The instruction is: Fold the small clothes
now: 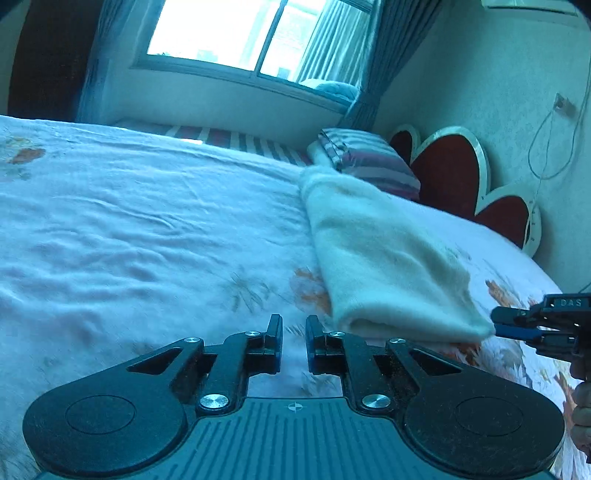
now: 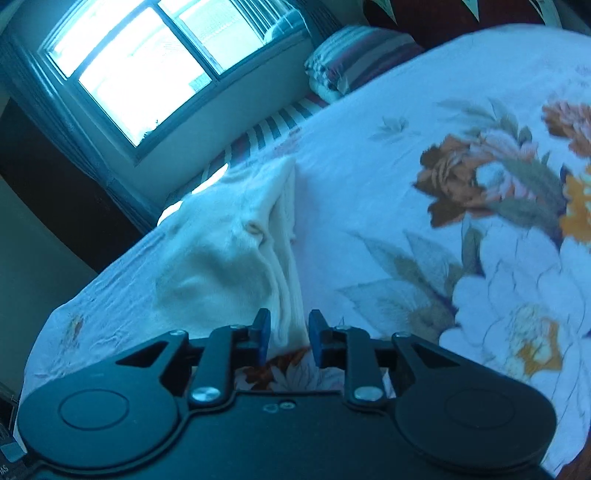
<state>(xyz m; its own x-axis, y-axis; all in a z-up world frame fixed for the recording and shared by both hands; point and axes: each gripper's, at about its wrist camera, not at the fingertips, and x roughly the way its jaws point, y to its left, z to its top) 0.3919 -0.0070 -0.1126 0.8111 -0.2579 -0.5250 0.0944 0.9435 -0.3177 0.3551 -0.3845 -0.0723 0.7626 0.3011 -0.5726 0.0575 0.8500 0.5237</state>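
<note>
Currently, the right gripper [image 2: 289,334] fingers stand apart around the folded white garment [image 1: 388,258] corner; the left gripper [image 1: 293,332], beside the garment, is parted and empty.

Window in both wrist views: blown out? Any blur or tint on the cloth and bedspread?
Left wrist view: window clipped to white, strong blue cast, white cloth slightly soft. Right wrist view: window also blown out, floral bedspread smeared at the right edge, horizon tilted, fisheye bending throughout.

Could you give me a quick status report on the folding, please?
Left gripper open, empty. Right gripper open around edge of white garment, folded on floral bedspread. Nothing in the way.
</note>
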